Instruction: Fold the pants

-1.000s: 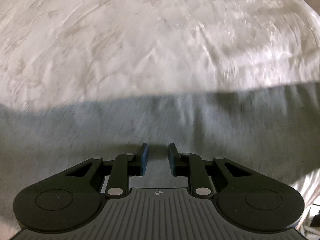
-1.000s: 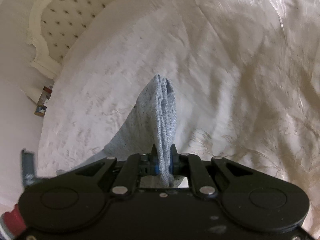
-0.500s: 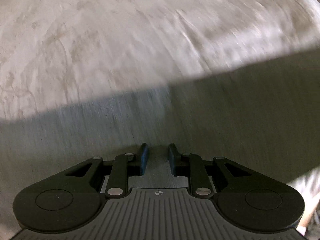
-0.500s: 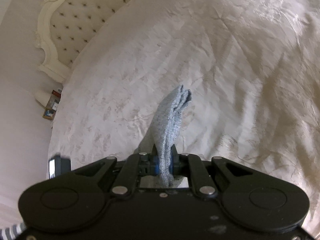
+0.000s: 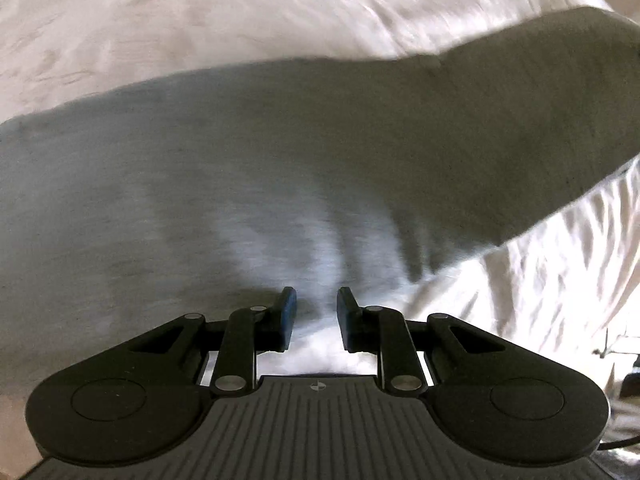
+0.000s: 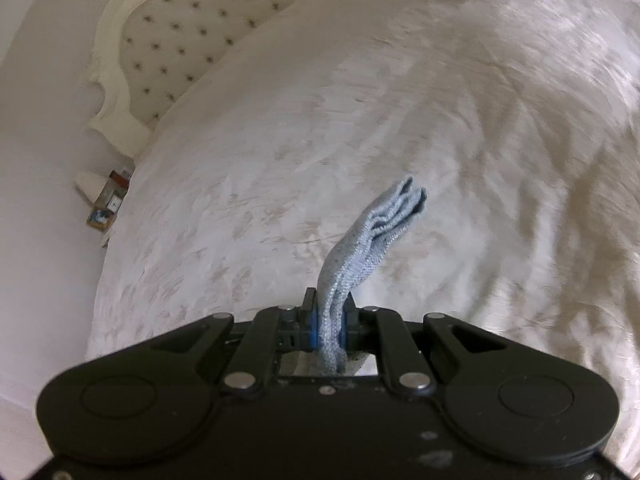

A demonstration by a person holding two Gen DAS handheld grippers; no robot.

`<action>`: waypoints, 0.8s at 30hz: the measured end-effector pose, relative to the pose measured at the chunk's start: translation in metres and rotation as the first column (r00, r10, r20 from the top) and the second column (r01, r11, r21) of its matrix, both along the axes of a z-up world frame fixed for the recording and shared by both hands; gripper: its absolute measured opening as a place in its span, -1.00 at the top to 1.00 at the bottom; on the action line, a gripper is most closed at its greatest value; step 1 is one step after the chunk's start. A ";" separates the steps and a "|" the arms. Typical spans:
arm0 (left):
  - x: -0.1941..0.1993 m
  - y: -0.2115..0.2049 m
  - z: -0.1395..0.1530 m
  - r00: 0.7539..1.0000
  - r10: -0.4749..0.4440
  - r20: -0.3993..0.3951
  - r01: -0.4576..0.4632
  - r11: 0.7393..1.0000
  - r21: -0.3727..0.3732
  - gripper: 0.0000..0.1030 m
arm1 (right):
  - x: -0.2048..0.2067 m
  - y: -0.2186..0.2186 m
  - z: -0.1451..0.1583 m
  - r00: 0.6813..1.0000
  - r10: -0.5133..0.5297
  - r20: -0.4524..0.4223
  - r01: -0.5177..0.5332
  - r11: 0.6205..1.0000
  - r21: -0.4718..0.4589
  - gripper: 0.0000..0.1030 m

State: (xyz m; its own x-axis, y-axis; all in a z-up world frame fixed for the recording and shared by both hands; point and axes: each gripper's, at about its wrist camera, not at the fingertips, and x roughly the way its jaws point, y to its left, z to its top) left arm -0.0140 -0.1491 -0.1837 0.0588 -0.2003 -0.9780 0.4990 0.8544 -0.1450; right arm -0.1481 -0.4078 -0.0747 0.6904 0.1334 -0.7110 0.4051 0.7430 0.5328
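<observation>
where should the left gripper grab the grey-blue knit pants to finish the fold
Judging from the left wrist view, the left gripper should take the grey-blue knit pants at the far straight edge, coming down from above: that edge lies flat and clear on the cream bedspread. The right gripper already pinches a bunched end.

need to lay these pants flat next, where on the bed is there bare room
Bare bedspread runs wide from the tufted headboard down to the right hand-held gripper, which pinches a bunched end of the pants. Under the left hand-held gripper it is crowded: grey pants fabric covers most of the view, with free bedspread only beyond and to its right.
</observation>
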 end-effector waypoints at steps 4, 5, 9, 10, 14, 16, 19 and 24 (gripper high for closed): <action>0.018 0.043 0.009 0.997 0.066 0.031 -0.065 0.998 -0.011 0.57 | 0.019 0.049 0.020 0.997 0.067 0.027 -0.065 0.997 -0.040 0.77; 0.021 0.057 0.012 0.996 0.086 0.038 -0.086 0.996 -0.012 0.57 | 0.024 0.063 0.024 0.995 0.090 0.032 -0.088 0.995 -0.052 0.77; 0.043 0.102 0.018 0.985 0.167 0.047 -0.167 0.986 -0.012 0.57 | 0.047 0.128 0.030 0.981 0.189 0.041 -0.186 0.980 -0.071 0.77; 0.045 0.114 0.018 0.982 0.184 0.045 -0.184 0.983 -0.012 0.57 | 0.052 0.145 0.028 0.977 0.207 0.041 -0.205 0.977 -0.060 0.77; 0.050 0.157 0.017 0.972 0.232 0.037 -0.232 0.973 -0.001 0.57 | 0.075 0.222 0.004 0.954 0.299 0.008 -0.298 0.953 -0.058 0.77; 0.052 0.178 0.016 0.970 0.243 0.032 -0.243 0.970 0.005 0.57 | 0.084 0.256 -0.011 0.939 0.344 -0.016 -0.344 0.936 -0.068 0.77; 0.055 0.203 0.015 0.968 0.248 0.027 -0.248 0.969 0.011 0.57 | 0.093 0.308 -0.040 0.908 0.410 -0.081 -0.417 0.902 -0.113 0.76; 0.062 0.234 0.016 0.969 0.246 0.029 -0.246 0.969 0.006 0.57 | 0.101 0.367 -0.087 0.841 0.493 -0.224 -0.536 0.817 -0.213 0.62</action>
